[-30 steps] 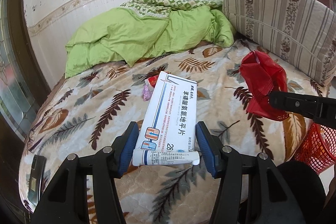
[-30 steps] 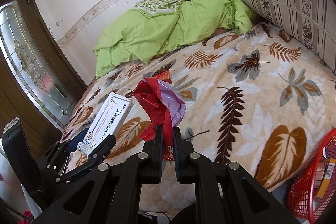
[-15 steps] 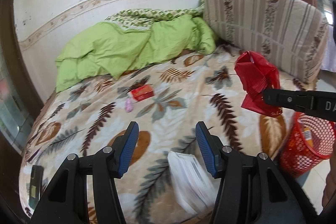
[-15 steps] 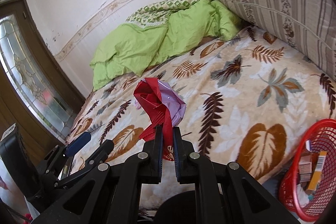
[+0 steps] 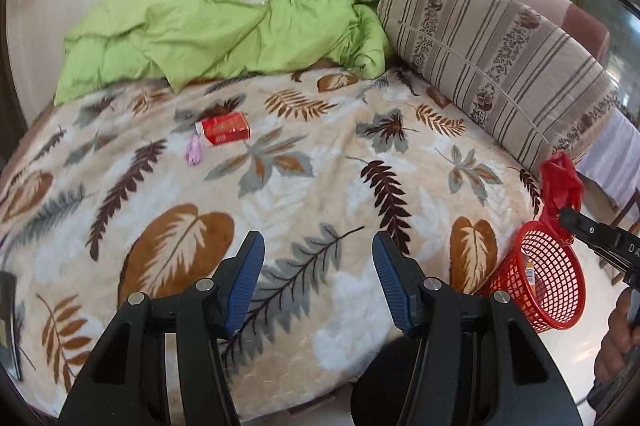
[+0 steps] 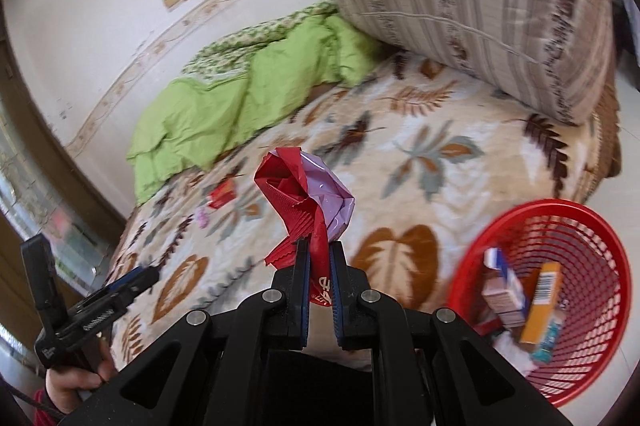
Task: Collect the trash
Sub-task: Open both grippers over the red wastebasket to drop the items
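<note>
White box gone from left claw [image 5: 318, 276], now half open, empty. Right claw [image 6: 319, 280] pinches red wrapper [image 6: 306, 200], red basket [image 6: 560, 290] now right below-right. Drop next.

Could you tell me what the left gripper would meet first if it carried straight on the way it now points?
Most likely the leaf-patterned blanket on the bed: the left gripper is open and empty, with only blanket ahead. The red box lies farther off, left of that line.

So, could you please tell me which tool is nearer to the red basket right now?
Right. The right tool, shut on a red wrapper, hovers beside the red basket's rim; the left tool is open over the bed, farther away.
</note>
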`<control>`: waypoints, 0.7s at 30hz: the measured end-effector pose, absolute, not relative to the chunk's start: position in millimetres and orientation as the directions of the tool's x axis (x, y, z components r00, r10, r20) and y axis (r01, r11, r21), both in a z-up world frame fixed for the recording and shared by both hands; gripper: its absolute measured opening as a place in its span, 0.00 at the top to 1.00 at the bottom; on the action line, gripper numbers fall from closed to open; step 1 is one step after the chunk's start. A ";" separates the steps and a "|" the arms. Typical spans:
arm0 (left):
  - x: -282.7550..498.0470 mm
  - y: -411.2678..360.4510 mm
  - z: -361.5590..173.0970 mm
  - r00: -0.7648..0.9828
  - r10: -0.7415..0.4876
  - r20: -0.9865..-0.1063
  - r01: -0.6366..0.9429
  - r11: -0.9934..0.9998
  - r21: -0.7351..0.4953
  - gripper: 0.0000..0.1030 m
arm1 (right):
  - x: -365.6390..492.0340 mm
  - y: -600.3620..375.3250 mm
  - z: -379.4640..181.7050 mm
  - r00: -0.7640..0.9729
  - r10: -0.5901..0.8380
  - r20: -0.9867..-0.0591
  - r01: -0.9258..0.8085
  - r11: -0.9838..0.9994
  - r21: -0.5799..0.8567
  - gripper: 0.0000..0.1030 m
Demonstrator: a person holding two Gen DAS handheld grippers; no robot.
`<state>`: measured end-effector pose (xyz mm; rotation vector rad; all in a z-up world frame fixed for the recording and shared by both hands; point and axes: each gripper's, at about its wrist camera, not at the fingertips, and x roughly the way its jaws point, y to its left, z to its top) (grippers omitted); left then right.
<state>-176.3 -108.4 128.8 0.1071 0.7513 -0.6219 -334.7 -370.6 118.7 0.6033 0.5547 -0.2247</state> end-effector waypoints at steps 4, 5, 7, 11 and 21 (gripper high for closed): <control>-175.0 -107.7 124.9 0.552 -0.502 -0.666 0.573 0.809 -0.135 0.46 | -351.7 -395.5 111.9 0.802 -0.099 -0.589 0.429 0.782 0.452 0.91; -174.9 -107.7 124.5 0.554 -0.500 -0.666 0.572 0.810 -0.132 0.46 | -358.6 -402.4 109.6 0.793 -0.116 -0.598 0.449 0.775 0.445 0.91; -172.2 -107.8 123.2 0.549 -0.501 -0.669 0.572 0.809 -0.136 0.46 | -374.7 -416.3 103.1 0.768 -0.158 -0.621 0.500 0.753 0.428 0.91; -171.4 -112.2 119.6 0.525 -0.519 -0.674 0.586 0.795 -0.156 0.46 | -395.9 -441.9 78.6 0.676 -0.225 -0.702 0.612 0.702 0.364 0.90; -165.9 -96.5 119.5 0.495 -0.547 -0.675 0.579 0.787 -0.213 0.32 | -396.8 -441.4 77.6 0.614 -0.266 -0.743 0.659 0.691 0.298 0.52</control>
